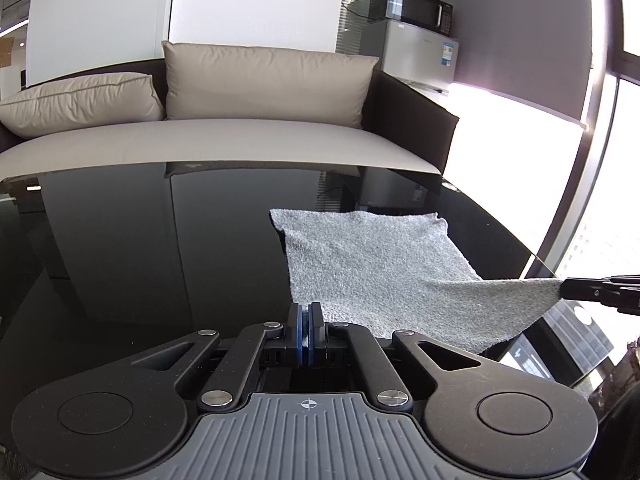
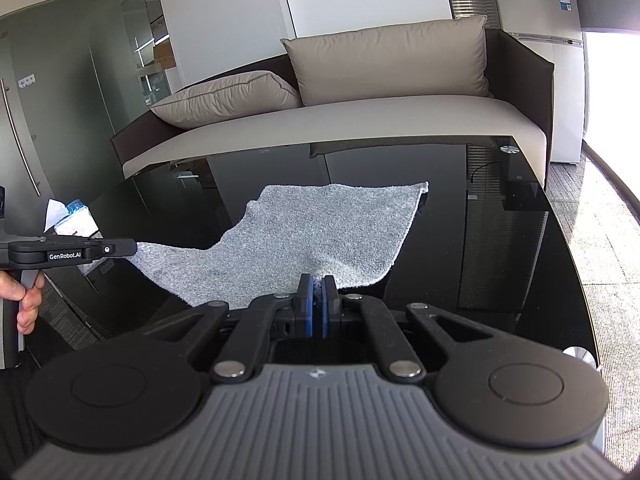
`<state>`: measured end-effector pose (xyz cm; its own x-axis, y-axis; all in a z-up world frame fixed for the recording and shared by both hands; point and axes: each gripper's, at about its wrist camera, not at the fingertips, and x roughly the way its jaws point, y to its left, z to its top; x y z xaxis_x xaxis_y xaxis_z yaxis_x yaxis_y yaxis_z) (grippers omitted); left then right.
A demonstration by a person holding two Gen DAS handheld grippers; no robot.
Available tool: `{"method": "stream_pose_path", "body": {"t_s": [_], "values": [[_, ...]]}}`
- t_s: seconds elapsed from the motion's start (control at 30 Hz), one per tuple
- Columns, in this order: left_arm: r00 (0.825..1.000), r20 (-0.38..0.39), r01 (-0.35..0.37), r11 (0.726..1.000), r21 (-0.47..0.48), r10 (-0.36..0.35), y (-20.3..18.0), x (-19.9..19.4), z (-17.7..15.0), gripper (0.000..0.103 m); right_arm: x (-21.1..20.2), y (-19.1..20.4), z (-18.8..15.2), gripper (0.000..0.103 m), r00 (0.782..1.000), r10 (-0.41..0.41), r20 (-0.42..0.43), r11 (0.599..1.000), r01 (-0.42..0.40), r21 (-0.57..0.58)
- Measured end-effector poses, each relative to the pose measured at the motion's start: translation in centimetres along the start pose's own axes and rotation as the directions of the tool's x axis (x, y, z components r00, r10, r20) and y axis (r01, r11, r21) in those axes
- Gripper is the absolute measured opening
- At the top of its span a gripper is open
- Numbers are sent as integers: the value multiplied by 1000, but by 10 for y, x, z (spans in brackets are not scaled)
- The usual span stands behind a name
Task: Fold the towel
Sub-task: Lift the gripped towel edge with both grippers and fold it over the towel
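Note:
A grey terry towel lies spread on the black glass table, its near edge lifted off the glass. My left gripper is shut on the towel's near left corner. My right gripper is shut on the towel's near right corner. In the left wrist view the right gripper comes in from the right edge, pinching that corner. In the right wrist view the left gripper comes in from the left, held by a hand. The far edge of the towel rests flat on the table.
A beige sofa with two cushions stands just beyond the table's far edge. A small fridge with a microwave on top is behind it at the right. A blue-and-white packet sits near the table's left side.

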<state>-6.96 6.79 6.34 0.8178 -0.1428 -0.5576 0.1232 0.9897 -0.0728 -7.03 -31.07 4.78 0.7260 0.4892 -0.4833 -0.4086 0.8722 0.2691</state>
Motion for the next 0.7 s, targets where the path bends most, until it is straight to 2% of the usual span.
{"method": "stream_pose_path", "body": {"t_s": [0.43,0.7], "values": [[999,33,-43,999,14,42,-8,27,53,2,21,-17,35,4,999,-34,40,999,34,-2],[998,26,-53,998,21,52,-14,58,70,2,42,-35,53,4,997,-62,48,998,61,22]]}}
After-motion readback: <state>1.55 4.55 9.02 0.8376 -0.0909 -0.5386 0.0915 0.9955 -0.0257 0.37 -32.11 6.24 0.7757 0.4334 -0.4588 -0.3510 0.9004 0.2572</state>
